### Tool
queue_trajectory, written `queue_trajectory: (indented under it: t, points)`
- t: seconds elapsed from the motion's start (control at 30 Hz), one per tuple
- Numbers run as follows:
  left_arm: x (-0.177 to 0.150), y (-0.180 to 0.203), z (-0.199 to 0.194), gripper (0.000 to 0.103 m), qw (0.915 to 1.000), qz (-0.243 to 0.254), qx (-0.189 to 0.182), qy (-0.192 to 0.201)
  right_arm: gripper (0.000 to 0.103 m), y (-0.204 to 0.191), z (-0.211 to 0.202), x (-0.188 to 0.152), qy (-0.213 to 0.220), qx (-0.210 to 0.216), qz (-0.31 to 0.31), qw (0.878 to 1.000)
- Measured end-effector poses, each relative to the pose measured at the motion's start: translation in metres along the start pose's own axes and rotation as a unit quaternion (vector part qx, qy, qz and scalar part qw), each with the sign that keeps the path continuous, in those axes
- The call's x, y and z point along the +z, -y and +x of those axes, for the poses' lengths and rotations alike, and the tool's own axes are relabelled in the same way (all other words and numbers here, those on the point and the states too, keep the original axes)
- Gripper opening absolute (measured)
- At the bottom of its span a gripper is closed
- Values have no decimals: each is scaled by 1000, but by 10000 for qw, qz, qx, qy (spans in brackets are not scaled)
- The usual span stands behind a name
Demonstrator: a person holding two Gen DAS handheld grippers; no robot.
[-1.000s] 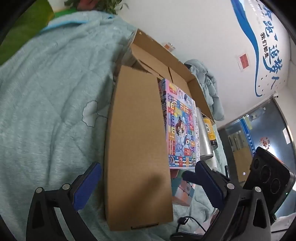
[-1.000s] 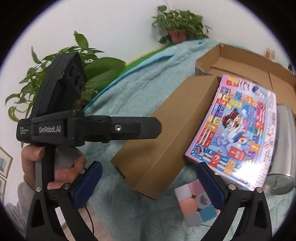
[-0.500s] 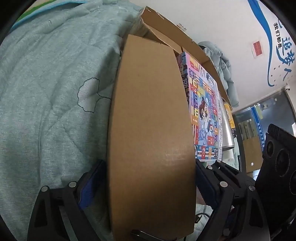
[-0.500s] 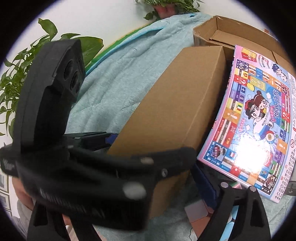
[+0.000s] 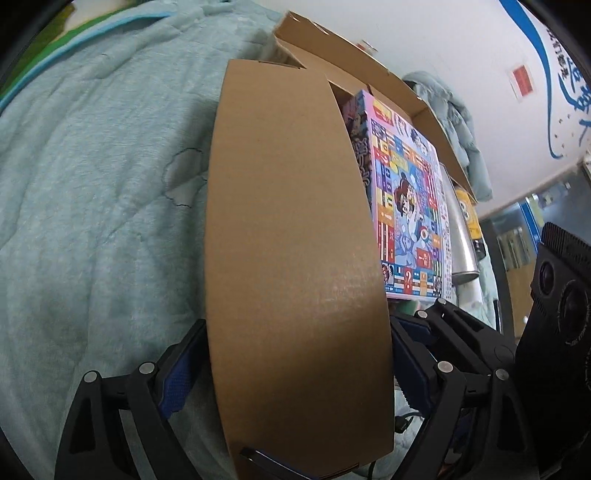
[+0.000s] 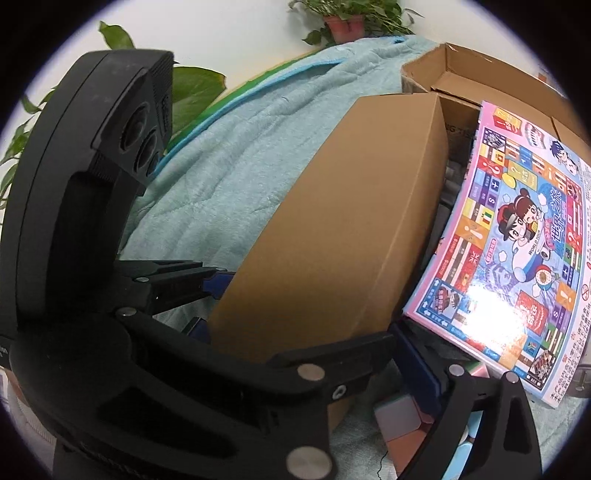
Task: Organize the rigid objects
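**Box clamped at its near end**

Box (image 5: 295,240) — a long, closed brown carton — lies on the blanket (image 5: 92,184), its near end between the blue pads of the left gripper (image 5: 295,354). The jaws have just been closing, and the pads now sit against both long sides of the box. The right gripper (image 6: 417,373) hangs just beside it; only one of its fingers shows, so whether it is open or closed cannot be told. Right of the box, touching it, lies a bright board game (image 5: 406,206), then a metal can (image 5: 461,236). Past the far end stands an open carton (image 6: 461,70). A pastel cube (image 6: 402,424) lies near the right gripper — plants (image 6: 351,14) line the wall.
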State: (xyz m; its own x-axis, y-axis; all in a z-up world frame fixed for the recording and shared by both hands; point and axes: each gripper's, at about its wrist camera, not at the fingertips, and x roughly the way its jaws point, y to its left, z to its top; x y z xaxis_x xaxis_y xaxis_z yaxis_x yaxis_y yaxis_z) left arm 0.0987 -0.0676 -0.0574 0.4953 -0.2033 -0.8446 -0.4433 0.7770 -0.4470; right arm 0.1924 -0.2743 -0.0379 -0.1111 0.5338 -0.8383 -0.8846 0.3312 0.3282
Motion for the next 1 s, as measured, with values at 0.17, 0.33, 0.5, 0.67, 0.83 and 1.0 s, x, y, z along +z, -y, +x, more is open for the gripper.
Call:
queue_trajectory:
  t: [0.17,0.33,0.5,0.67,0.83,1.0]
  points:
    - [-3,25,-33,89,9982,52,316,506,95,-10,-21,-4,364,177,-277,9988]
    - [8,59,-71,89,9931,366,458,1016,95,-14,-59,3,1082,238,-479,9927]
    - [37,111,-94,89,9848,958,493,1365,95,-3,-96,20,1699,68,-533,9840]
    - [83,164,-118,89,9709,1472,423,1843,95,15,-132,45,2296,-221,-611,9711]
    - [140,212,-137,89,9576,1850,462,2158,93,38,-161,88,2772,-424,-743,9570]
    - [215,251,-147,89,9513,2082,412,2237,93,68,-175,138,3013,-579,-759,9488]
